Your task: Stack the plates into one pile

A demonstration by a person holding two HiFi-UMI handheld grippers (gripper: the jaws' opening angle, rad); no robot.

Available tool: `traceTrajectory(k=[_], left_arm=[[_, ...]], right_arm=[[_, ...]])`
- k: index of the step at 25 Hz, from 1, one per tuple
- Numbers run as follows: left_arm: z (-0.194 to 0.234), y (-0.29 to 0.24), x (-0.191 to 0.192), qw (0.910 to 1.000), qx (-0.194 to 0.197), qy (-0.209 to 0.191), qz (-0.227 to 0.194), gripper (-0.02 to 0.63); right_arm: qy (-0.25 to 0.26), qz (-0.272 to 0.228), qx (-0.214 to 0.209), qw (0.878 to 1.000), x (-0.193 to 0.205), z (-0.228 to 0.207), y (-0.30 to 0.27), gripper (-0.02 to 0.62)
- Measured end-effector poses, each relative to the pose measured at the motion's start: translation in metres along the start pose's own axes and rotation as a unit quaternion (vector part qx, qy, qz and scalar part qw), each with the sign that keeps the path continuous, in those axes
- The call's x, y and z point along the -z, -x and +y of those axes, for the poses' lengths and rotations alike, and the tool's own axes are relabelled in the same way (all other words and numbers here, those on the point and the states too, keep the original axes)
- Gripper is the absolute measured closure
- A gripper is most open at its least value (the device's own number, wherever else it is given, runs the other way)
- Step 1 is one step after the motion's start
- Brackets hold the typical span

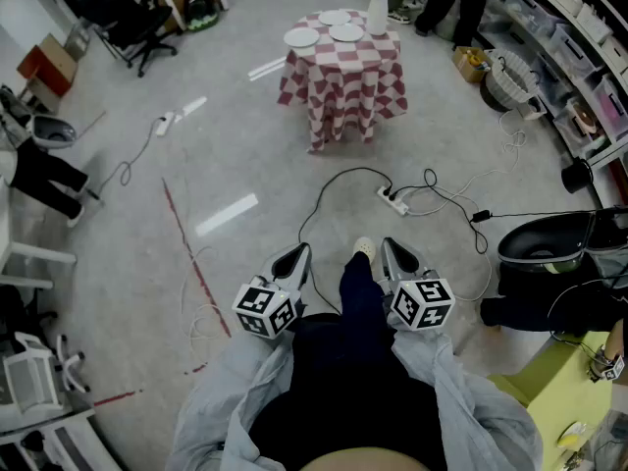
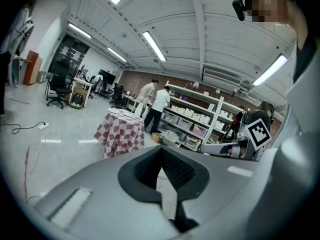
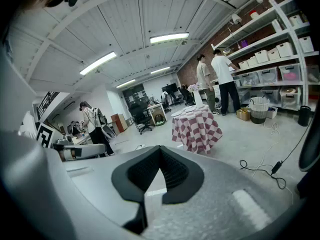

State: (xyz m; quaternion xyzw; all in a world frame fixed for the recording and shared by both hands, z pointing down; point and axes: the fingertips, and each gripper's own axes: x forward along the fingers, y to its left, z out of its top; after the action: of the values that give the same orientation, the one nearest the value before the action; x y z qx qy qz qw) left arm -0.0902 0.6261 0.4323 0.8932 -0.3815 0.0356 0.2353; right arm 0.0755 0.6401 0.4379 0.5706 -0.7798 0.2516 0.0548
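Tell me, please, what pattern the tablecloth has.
Red-and-white checks; the tablecloth shows best in the head view.

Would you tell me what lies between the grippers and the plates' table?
The head view shows a white power strip and black cables on the grey floor there.

Floor (image 1: 255, 145) open up to table (image 1: 343, 91); cables (image 1: 394, 201) cross path; vase (image 1: 378, 13) stands rt of plates (image 1: 346, 33).

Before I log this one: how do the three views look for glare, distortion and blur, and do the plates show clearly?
Head view: evenly lit and sharp; lamp glare streaks the floor; the plates on the checked table show clearly. Left gripper view: strong fisheye bend, dark corners, the left tool fills the lower half. Right gripper view: same bend, right tool large, plates small.
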Motion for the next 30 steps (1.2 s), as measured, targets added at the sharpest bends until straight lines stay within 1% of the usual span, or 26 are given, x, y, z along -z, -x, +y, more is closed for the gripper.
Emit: traceTrajectory(k=[5, 8, 12, 14, 16, 17, 18, 21, 22, 26, 30], left_arm=[[-0.006, 0.027, 0.011, 0.9999, -0.011, 0.000, -0.007, 0.594], [-0.005, 0.036, 0.020, 0.9997, -0.022, 0.012, -0.007, 0.594], [-0.008, 0.038, 0.026, 0.9994, -0.029, 0.019, -0.006, 0.594], [-0.005, 0.035, 0.023, 0.9993, -0.034, 0.017, -0.005, 0.594], [-0.001, 0.029, 0.019, 0.9992, -0.037, 0.015, -0.005, 0.594], [0.001, 0.026, 0.017, 0.9992, -0.037, 0.014, -0.005, 0.594], [0.002, 0.021, 0.015, 0.9992, -0.037, 0.013, -0.004, 0.594], [0.010, 0.005, 0.009, 0.9993, -0.037, 0.009, 0.000, 0.594], [0.013, -0.001, 0.007, 0.9992, -0.038, 0.008, 0.001, 0.594], [0.029, -0.030, -0.006, 0.9990, -0.044, 0.009, 0.001, 0.594], [0.045, -0.064, -0.022, 0.9986, -0.050, 0.015, -0.004, 0.594]], right_arm=[[-0.007, 0.003, 0.013, 1.000, 0.016, 0.005, 0.021, 0.595], [-0.009, 0.005, 0.009, 1.000, 0.024, 0.009, 0.026, 0.595], [-0.005, 0.000, 0.011, 1.000, 0.024, 0.006, 0.027, 0.594], [-0.004, -0.001, 0.002, 1.000, 0.021, 0.005, 0.021, 0.587], [-0.009, -0.004, -0.011, 1.000, 0.015, 0.005, 0.014, 0.434], [-0.010, -0.006, -0.015, 1.000, 0.012, 0.003, 0.011, 0.386], [-0.009, -0.010, -0.015, 1.000, 0.009, 0.001, 0.008, 0.362], [0.000, -0.019, -0.011, 1.000, -0.002, -0.010, -0.003, 0.319], [0.000, -0.018, -0.011, 1.000, -0.005, -0.014, -0.008, 0.314], [-0.001, -0.008, -0.013, 1.000, -0.018, -0.033, -0.034, 0.307], [0.003, -0.004, -0.017, 1.000, -0.042, -0.054, -0.065, 0.307]])
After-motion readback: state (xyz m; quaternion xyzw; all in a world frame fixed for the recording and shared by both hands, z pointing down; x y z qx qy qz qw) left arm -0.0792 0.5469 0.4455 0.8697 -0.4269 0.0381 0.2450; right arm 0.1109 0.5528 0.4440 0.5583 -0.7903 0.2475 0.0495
